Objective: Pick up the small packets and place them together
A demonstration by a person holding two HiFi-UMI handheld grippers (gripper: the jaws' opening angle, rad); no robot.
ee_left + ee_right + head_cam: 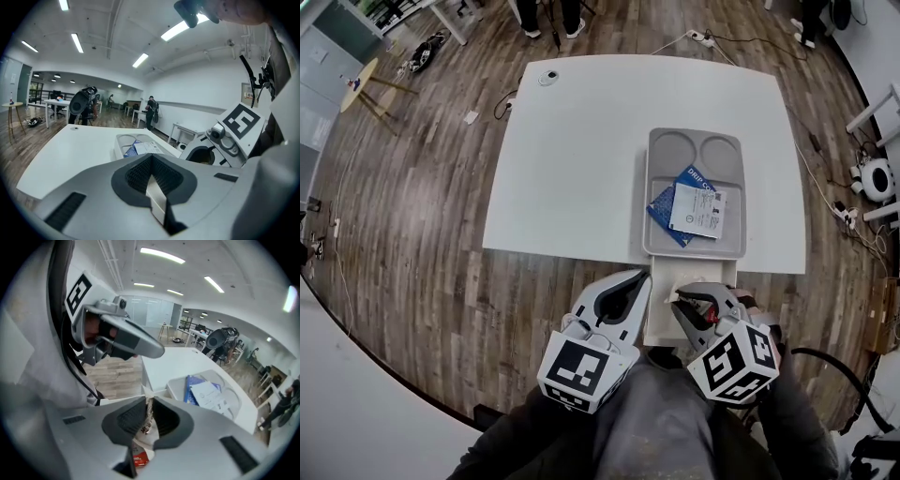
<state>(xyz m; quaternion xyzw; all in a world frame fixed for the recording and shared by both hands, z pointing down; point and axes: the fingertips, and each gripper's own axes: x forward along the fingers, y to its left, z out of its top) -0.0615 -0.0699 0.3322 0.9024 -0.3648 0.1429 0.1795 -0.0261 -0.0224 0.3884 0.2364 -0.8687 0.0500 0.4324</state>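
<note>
My right gripper [682, 305] is shut on a small white packet with red print [146, 423], which stands edge-up between its pads, low in front of the table. My left gripper [639, 281] hangs just to the left of it with its jaws together and nothing held. On the white table [581, 150] lies a grey tray [654, 187]. Its near compartment holds a white printed packet [698, 211] lying on top of blue packets [661, 203]. The same pile shows in the right gripper view as the white packet [211, 397] over a blue one [192, 385].
A white box [661, 319] sits against the table's front edge, between the two grippers. The tray's two round far compartments [675, 148] hold nothing. A small round disc [548, 77] lies at the table's far left. Wooden floor, cables and other tables surround the table.
</note>
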